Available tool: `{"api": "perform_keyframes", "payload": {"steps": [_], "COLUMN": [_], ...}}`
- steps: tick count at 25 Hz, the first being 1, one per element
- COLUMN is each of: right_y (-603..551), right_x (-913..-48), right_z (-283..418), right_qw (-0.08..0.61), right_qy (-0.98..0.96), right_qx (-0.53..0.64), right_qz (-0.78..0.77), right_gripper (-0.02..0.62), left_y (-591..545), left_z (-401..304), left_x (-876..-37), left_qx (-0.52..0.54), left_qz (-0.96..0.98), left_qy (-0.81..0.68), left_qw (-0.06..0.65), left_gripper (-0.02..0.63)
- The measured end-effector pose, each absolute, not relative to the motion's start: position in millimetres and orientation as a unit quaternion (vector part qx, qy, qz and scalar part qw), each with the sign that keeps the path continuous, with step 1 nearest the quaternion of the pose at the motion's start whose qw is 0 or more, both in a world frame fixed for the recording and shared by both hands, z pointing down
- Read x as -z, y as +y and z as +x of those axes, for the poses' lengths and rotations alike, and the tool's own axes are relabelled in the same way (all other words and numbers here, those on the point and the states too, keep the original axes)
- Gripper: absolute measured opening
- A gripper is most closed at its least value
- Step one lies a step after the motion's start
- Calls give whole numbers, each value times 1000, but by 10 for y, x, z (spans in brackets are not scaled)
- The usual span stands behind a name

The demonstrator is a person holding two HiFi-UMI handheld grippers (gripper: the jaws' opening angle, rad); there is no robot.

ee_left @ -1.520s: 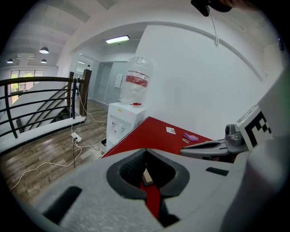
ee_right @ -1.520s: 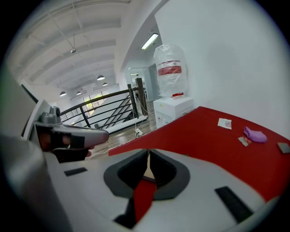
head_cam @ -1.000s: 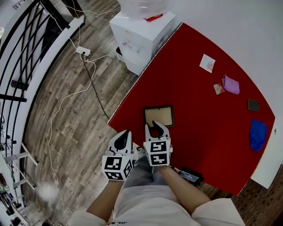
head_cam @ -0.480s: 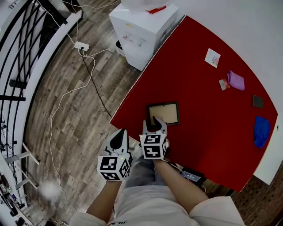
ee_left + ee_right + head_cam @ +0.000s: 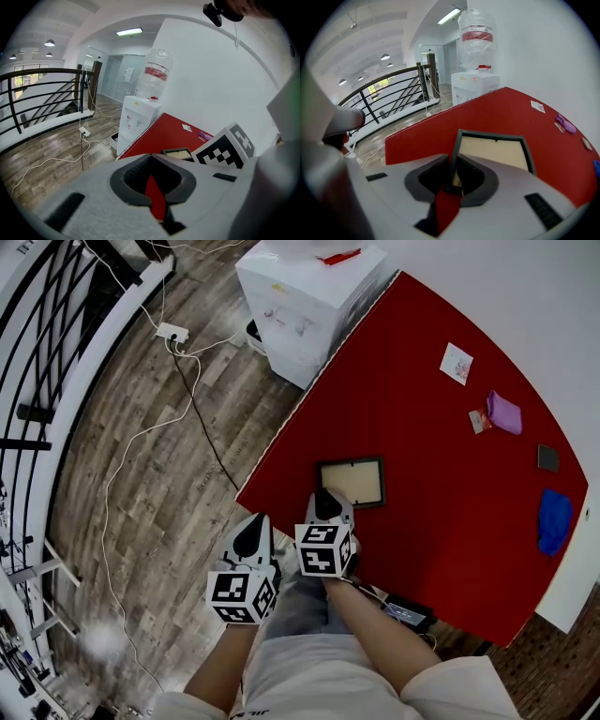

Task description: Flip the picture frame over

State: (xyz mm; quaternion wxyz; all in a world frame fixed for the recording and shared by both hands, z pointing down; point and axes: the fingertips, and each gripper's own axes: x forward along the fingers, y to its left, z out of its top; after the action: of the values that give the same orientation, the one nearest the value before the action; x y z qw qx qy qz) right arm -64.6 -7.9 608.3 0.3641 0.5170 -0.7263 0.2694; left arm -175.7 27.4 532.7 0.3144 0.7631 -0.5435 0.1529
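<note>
Left gripper [image 5: 253, 538]: jaws pressed together on nothing, held off the near-left edge of the table [image 5: 441, 531] over the wood floor, just beside the other tool and the farther of the 2 from the frame

Right gripper [image 5: 328, 504]: pointing steeply down at the frame's near-left corner, jaws closing on the dark left rail, which runs between them; both pads look to be touching it

Picture frame [image 5: 352, 482]: lies flat, pale backing up, close to the table's near-left edge, its long side running across the head view

Key relation: the frame stretches away and to the right of the right gripper's hold, so the flip likely pivots on the far or right rail; a 1-corner hold may let it swing
</note>
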Motion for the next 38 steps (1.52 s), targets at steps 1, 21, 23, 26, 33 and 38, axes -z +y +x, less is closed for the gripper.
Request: {"api": "perform_keyframes", "payload": {"steps": [1,21,23,26,33,38], "right_y": [-78,-159,-198,-266,-355,-362], "right_x": [-6077,-5562,-5422,-5270,-4958,-4836], "right_z": [-658,-639,-640,-634,-567,-501], "right_qw": [365,230,188,132,-4,-92], "right_qy": [-725,-745,-752,-765,-757,-735], "right_qx": [-269,-370,-399,-427,-517,-573], "right_qz": [518,505,490,464,399,351], "right_gripper": [57,43,43,43,43,43], "left_y": [278,314,315,305,281,271], "left_z": [-1772,-1694,-1655,-1584,-1408,-1310], "left_x": [-5329,-5344,-5340,-5344,-5345,-5334], "left_qx": [-151,-153,-153,-156,-163,-167], "left_qz": [762,760,761,765,775,781], "left_qy": [-544,-544,-542,-538,-527,-521], "left_qw": [317,321,322,319,308,302], "left_gripper": [5,5,5,5,5,5]}}
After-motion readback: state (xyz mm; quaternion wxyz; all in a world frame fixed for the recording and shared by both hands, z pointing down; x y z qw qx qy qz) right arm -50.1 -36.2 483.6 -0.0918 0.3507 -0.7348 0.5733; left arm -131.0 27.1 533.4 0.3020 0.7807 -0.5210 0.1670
